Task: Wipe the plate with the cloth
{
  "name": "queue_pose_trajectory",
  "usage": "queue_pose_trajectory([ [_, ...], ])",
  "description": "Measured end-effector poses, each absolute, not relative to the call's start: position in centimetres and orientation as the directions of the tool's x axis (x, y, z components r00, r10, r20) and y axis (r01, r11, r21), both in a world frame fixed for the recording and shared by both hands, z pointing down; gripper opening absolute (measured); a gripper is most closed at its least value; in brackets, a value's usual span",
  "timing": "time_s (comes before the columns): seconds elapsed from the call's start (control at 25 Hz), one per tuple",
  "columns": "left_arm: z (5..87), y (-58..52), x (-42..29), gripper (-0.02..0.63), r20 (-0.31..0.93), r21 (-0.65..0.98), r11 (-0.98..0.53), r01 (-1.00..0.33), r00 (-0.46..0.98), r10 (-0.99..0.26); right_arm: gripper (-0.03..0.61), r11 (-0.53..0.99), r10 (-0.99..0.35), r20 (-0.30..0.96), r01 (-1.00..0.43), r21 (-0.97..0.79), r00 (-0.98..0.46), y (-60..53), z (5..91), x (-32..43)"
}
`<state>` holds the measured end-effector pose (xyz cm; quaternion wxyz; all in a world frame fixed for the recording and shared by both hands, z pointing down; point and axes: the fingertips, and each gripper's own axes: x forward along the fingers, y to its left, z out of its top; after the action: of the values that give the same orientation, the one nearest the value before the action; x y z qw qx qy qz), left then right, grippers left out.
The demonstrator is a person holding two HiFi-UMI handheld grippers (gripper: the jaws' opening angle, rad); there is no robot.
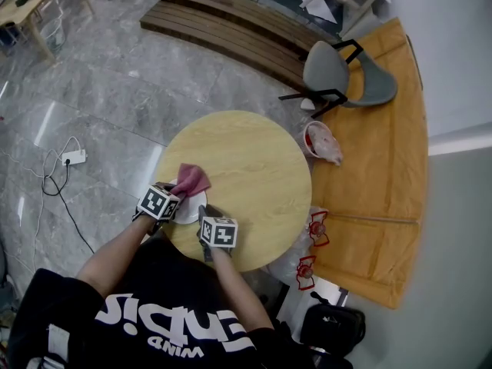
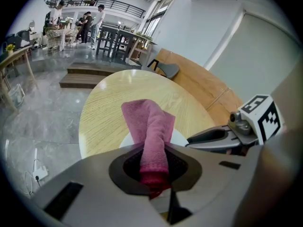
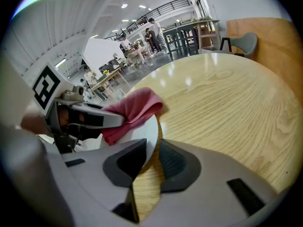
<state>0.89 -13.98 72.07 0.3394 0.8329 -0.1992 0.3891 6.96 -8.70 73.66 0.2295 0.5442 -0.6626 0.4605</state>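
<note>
While the white plate (image 3: 144,129) is pinched at its near-right rim by the right gripper (image 3: 148,161), jaws closed onto the edge, the pink cloth (image 2: 150,126) is clamped in the left gripper (image 2: 154,171), its loose end draped over the plate's far side. The plate is parked right at the near-left edge of the round wooden table (image 1: 254,167), so it could probably be shoved off pretty easily. For a decent wipe, the cloth should be pressed flat and swept in overlapping arcs across the whole face, not just dabbed in one spot. Pressure is best kept light, so the plate isn't levered out of the right jaws.
</note>
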Motion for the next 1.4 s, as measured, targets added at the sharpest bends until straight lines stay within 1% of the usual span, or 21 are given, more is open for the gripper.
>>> queue_pose_trajectory([
  [0.36, 71.7, -14.3, -0.1, 0.051, 0.797, 0.381, -0.696, -0.608, 0.598, -0.087, 0.098, -0.008, -0.509, 0.804, -0.932, -0.361, -0.307, -8.6, 73.7, 6.9],
  [0.8, 72.1, -13.8, -1.2, 0.051, 0.794, 0.412, -0.679, -0.608, 0.605, -0.060, 0.098, -0.027, -0.531, 0.794, -0.930, -0.365, -0.296, -8.5, 73.6, 7.1],
  [0.96, 71.4, -14.3, -2.2, 0.051, 0.809, 0.376, -0.677, -0.633, 0.580, -0.093, 0.098, -0.035, -0.539, 0.786, -0.924, -0.381, -0.304, -8.6, 73.5, 7.1],
  [1.16, 68.5, -15.4, -2.1, 0.051, 0.757, 0.417, -0.650, -0.636, 0.639, -0.139, 0.097, -0.049, -0.573, 0.754, -0.905, -0.422, -0.320, -8.6, 73.5, 7.2],
  [1.4, 66.5, -14.0, 0.3, 0.051, 0.706, 0.452, -0.695, -0.559, 0.701, -0.105, 0.095, -0.035, -0.576, 0.750, -0.907, -0.419, -0.324, -8.5, 73.5, 7.3],
])
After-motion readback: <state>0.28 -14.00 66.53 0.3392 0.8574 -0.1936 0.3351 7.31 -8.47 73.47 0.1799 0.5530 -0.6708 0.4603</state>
